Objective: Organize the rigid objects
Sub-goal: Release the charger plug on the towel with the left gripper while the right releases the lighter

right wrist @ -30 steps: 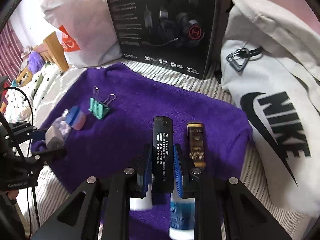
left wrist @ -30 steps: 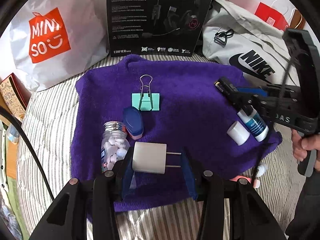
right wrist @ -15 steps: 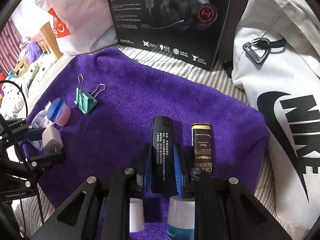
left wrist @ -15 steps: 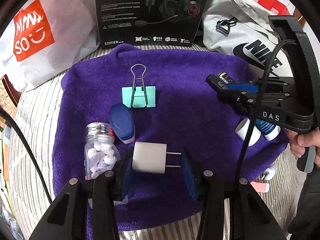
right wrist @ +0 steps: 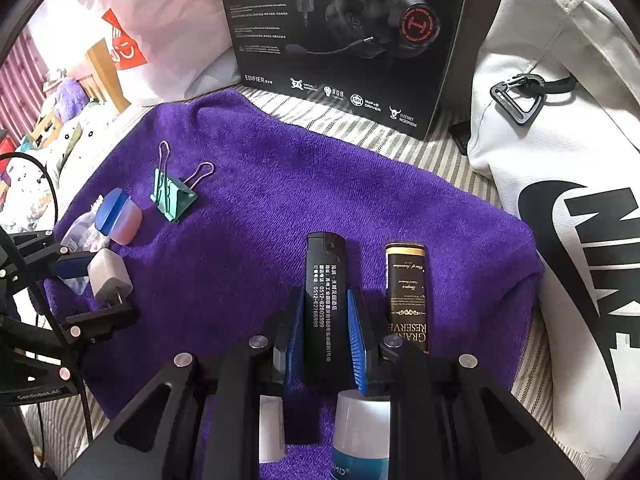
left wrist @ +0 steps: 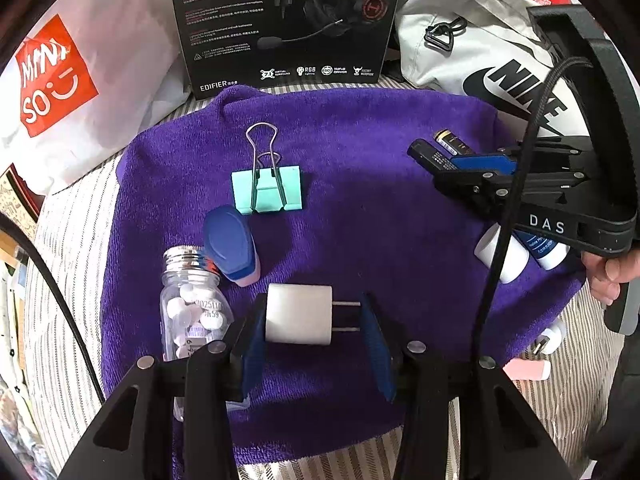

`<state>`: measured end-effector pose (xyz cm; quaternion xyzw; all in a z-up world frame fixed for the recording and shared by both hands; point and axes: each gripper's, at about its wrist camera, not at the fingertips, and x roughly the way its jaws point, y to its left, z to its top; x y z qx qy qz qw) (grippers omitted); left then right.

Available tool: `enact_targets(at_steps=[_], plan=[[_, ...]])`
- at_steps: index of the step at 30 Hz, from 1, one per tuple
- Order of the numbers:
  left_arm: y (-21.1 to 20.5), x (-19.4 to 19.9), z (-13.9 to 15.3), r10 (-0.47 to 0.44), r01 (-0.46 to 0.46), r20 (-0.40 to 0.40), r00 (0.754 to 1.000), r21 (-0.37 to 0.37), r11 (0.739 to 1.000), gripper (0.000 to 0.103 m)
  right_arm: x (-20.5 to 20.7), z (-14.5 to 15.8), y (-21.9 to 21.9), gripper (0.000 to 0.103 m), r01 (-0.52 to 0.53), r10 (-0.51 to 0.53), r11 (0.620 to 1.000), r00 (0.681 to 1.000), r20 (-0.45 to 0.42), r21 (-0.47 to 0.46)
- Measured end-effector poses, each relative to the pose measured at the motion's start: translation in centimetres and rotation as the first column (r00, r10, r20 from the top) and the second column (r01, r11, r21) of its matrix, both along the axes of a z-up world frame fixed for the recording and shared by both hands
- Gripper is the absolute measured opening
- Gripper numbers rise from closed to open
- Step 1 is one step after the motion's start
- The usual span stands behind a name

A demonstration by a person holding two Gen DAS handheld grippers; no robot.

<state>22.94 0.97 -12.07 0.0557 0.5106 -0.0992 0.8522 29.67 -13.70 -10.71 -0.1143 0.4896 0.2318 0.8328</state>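
A purple towel (left wrist: 360,128) (right wrist: 280,184) carries the objects. My left gripper (left wrist: 316,316) (right wrist: 102,284) is shut on a white charger plug (left wrist: 298,314) (right wrist: 108,276), body on one pad, prongs on the other. Left of it lie a pill bottle (left wrist: 190,312), a blue-capped pink container (left wrist: 230,244) (right wrist: 118,216) and a teal binder clip (left wrist: 267,192) (right wrist: 172,196). My right gripper (right wrist: 324,312) (left wrist: 460,160) is shut on a black lighter (right wrist: 324,292) (left wrist: 424,152), which lies parallel to a black-and-gold lighter (right wrist: 406,292) (left wrist: 450,140). Two white-and-blue bottles (left wrist: 502,256) (right wrist: 362,432) sit under the right gripper.
A black headset box (left wrist: 280,20) (right wrist: 344,32) stands behind the towel, with a Miniso bag (left wrist: 52,80) to its left and a white Nike bag (left wrist: 480,52) (right wrist: 560,200) to its right. A pink eraser (left wrist: 526,368) and a white plug (left wrist: 552,338) lie on the striped sheet. A hand (left wrist: 608,276) holds the right gripper.
Both grippers have moved forward over the towel with their loads. The black lighter now lies alongside the gold one; the pill bottle sits closer beside my left fingers.
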Motion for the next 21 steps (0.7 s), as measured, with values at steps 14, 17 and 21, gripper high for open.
enact_targets(at_steps=[14,17,21], plan=[[0.0,-1.6,1.0,0.010,-0.011,-0.035,0.999,-0.039,0.999,0.062,-1.2,2.6,-1.6,0.039,0.047,-0.047,0.998,0.999,-0.005,0.035],[-0.1,-2.5,1.9,0.014,-0.015,-0.018,1.000,-0.038,0.999,0.062,-2.7,4.0,-2.6,0.048,0.062,-0.063,0.997,0.998,0.010,0.055],[-0.2,-3.9,3.1,0.025,-0.025,0.007,1.000,-0.041,0.999,0.062,-5.3,5.4,-4.3,0.050,0.099,-0.101,0.993,0.995,0.025,0.065]])
